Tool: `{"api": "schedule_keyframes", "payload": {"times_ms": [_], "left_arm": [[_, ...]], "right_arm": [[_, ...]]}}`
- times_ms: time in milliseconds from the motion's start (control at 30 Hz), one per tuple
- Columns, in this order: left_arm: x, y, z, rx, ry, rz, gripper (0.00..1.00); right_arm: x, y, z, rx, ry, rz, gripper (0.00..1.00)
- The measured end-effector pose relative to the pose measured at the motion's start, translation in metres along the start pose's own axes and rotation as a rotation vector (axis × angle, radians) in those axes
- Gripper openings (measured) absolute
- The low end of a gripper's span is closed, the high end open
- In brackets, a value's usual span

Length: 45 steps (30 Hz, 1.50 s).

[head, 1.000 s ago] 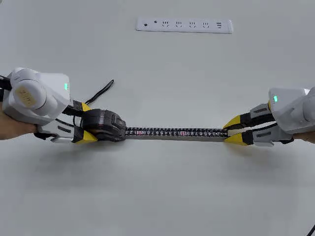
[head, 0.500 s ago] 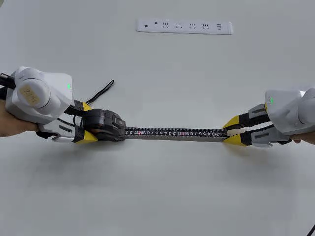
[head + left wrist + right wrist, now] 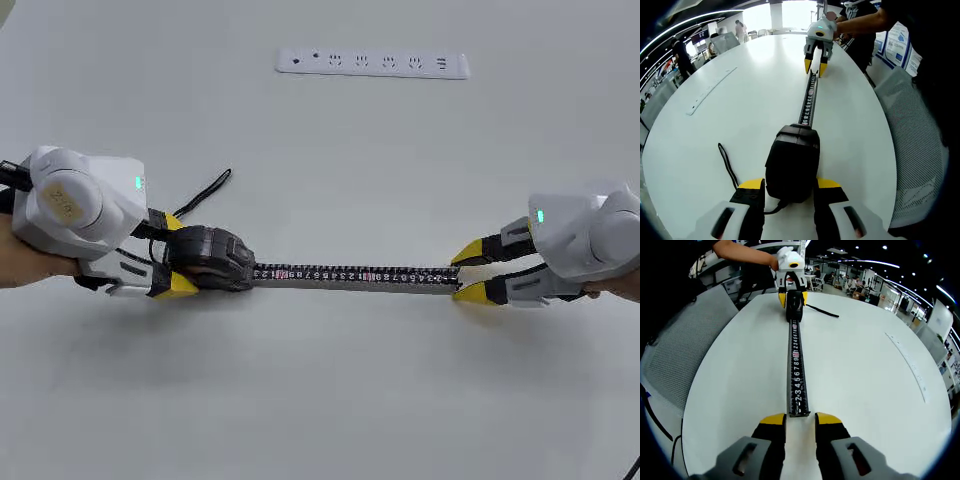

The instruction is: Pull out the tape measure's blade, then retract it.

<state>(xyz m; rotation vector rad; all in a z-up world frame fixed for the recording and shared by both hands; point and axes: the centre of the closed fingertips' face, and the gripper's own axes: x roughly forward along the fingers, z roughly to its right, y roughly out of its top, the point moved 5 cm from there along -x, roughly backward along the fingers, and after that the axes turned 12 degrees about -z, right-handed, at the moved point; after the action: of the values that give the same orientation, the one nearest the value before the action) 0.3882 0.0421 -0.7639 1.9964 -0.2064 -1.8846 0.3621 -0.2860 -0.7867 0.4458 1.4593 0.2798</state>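
Status: the pull-out half looks done, retract is not yet done.

- Black tape measure case [image 3: 212,257] sits on the white surface [image 3: 330,400]. The left tool [image 3: 177,253] is closed around it, one yellow-tipped jaw on each side face. In the left gripper view both tips press on the case flanks, so that's a firm hold.
- Black blade with white and red numerals [image 3: 350,274] is drawn well out of the case mouth. It runs straight and flat along the surface, away from the case toward the right tool [image 3: 466,273].
- Right tool is at the blade's far end from the case, jaws parted wider than the blade. In the right gripper view the blade's end hook [image 3: 799,412] lies just at the mouth of the gap, centred between the two yellow tips. I see no contact with either tip, so I read it as holding nothing.
- Thin black wrist strap [image 3: 205,188] trails from the back of the case, loose on the surface.
- White power strip [image 3: 372,63] lies well beyond the case at the far side, clear of the blade line.

My read: extension complete and blade end free. What's left is letting the blade run back into the case while the left tool keeps the case pinned.
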Motion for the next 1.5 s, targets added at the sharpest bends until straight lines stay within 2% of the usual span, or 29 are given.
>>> {"api": "schedule_keyframes", "payload": {"times_ms": [233,300,333,367,467,533,733,833,967,1067,1167,1333,1500], "left_arm": [[-0.002,-0.001,0.0,-0.012,0.014,0.01,0.4],[-0.005,-0.001,-0.001,-0.017,0.029,0.019,0.44],[-0.009,-0.002,-0.001,-0.048,0.037,0.045,0.46],[-0.011,-0.003,0.001,-0.079,0.042,0.046,0.51],[-0.014,-0.005,0.004,-0.087,0.044,0.061,0.53],[-0.017,-0.006,0.006,-0.096,0.047,0.072,0.55],[-0.021,-0.008,0.007,-0.125,0.077,0.098,0.7],[-0.023,-0.007,0.008,-0.151,0.073,0.116,0.77],[-0.024,-0.006,0.01,-0.144,0.07,0.124,0.85],[-0.024,-0.006,0.01,-0.15,0.074,0.129,0.93],[-0.026,-0.005,0.012,-0.162,0.065,0.14,0.94],[-0.029,-0.005,0.011,-0.173,0.078,0.161,1.0],[-0.034,-0.006,0.011,-0.179,0.095,0.169,1.0]], "right_arm": [[-0.003,-0.002,0.0,0.006,-0.017,-0.01,0.3],[-0.006,-0.004,-0.002,0.013,-0.023,-0.017,0.36],[-0.012,-0.005,-0.004,0.038,-0.04,-0.014,0.39],[-0.015,-0.006,-0.006,0.056,-0.056,-0.014,0.42],[-0.018,-0.005,-0.007,0.077,-0.067,-0.007,0.5],[-0.019,-0.004,-0.006,0.118,-0.085,0.004,0.58],[-0.024,-0.003,-0.006,0.138,-0.131,0.02,0.78],[-0.025,-0.002,-0.006,0.173,-0.139,0.035,0.89],[-0.026,-0.001,-0.008,0.207,-0.142,0.046,1.0],[-0.029,0.0,-0.007,0.23,-0.153,0.065,1.0],[-0.031,0.0,-0.009,0.238,-0.159,0.067,1.0],[-0.034,-0.001,-0.011,0.241,-0.166,0.066,1.0],[-0.036,0.0,-0.012,0.246,-0.173,0.071,1.0]]}}
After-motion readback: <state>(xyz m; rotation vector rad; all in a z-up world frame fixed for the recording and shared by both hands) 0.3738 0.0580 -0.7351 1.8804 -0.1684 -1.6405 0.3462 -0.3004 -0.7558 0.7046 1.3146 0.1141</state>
